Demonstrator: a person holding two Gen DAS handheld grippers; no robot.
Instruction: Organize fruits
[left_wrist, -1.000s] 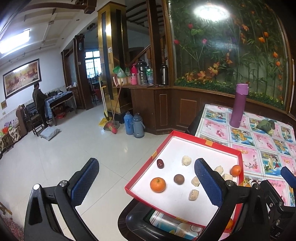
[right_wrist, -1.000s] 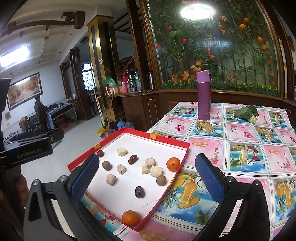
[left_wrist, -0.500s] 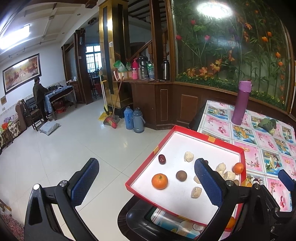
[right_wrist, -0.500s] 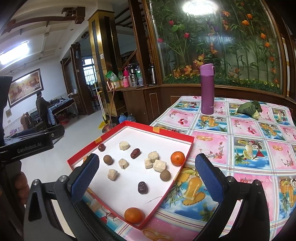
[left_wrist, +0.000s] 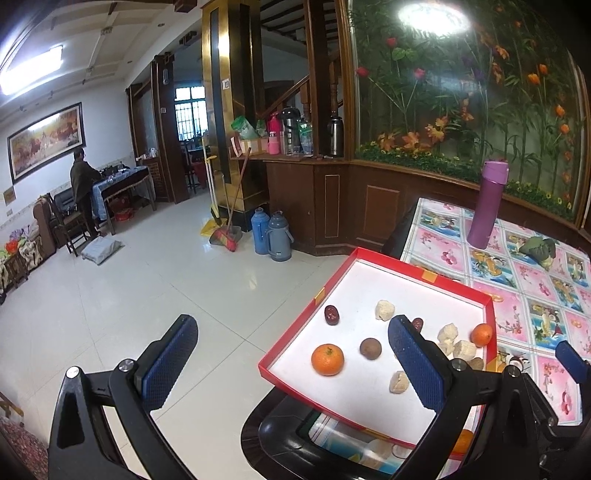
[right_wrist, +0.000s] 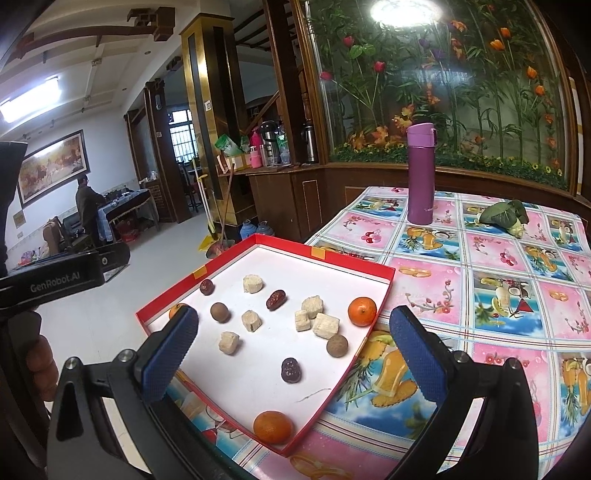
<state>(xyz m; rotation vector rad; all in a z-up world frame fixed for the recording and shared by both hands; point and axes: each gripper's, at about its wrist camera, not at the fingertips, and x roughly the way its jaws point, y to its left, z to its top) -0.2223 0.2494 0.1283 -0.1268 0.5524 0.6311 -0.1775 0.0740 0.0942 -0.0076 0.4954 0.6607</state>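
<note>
Across the patterned surface (right_wrist: 491, 266), I am bringing both spread, empty hand-held grippers (left_wrist: 291, 358) (right_wrist: 295, 347) closer over the red tray (right_wrist: 380, 291), nearing a first fruit pick.

The right gripper (right_wrist: 291, 345), its blue-padded jaws spread wide and empty, hangs above a shallow red cardboard tray with a white floor (right_wrist: 384, 291) on a pink fruit-patterned tablecloth (right_wrist: 491, 295). Inside lie three small oranges, dark red dates, brown round longans and pale beige cubes. A tall purple flask (right_wrist: 421, 173) stands upright well behind.
</note>
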